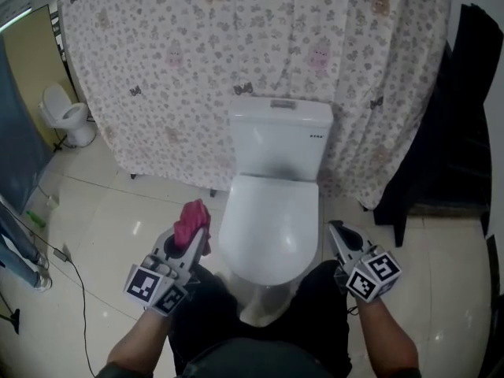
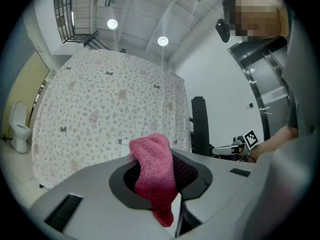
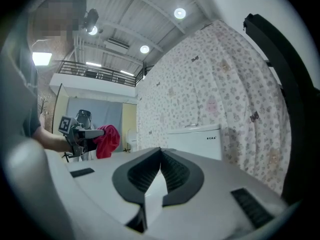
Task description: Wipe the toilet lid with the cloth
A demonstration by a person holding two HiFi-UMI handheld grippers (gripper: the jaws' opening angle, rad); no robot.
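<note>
A mock bathroom in an industrial hall: toilet before a floral curtain, high ceiling lights.

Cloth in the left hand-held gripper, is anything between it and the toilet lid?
Nothing visible does. The cloth, clamped in the left hand-held gripper, hangs in open air just left of the closed toilet lid, and nothing lies on the lid.
</note>
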